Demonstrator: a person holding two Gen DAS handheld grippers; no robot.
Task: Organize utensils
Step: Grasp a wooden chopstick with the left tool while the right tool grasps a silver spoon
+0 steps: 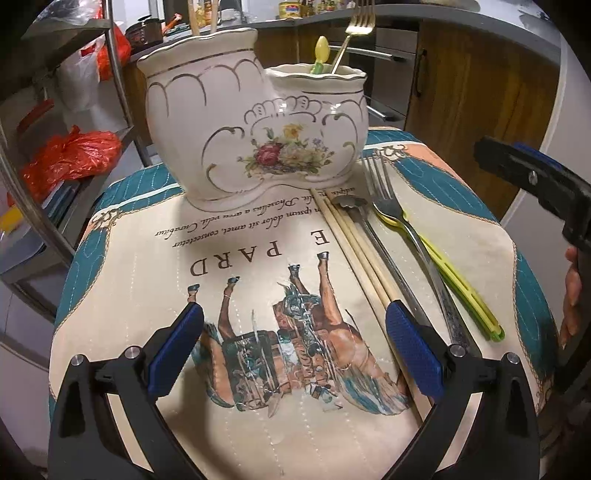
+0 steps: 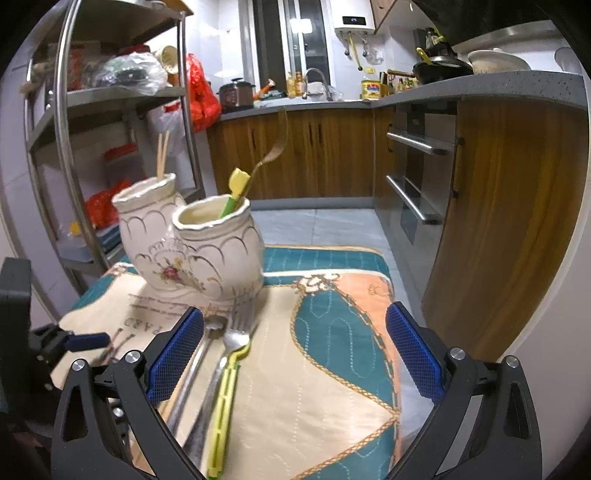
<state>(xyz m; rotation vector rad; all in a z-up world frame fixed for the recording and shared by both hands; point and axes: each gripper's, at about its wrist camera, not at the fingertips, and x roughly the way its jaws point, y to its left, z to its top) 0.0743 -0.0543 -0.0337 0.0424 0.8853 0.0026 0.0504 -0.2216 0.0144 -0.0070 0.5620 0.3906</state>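
A white floral ceramic holder with two compartments stands on the printed cloth. Its taller compartment holds chopsticks; the lower one holds a yellow-green spoon and a gold fork. Beside it on the cloth lie chopsticks, a steel spoon, a steel fork and a yellow-green utensil. My left gripper is open and empty above the cloth, left of these. My right gripper is open and empty, just above the loose fork and yellow-green utensil.
A metal shelf rack with red bags stands on the left. Wooden kitchen cabinets and a counter run behind and to the right. The cloth covers a small table with floor beyond its edge.
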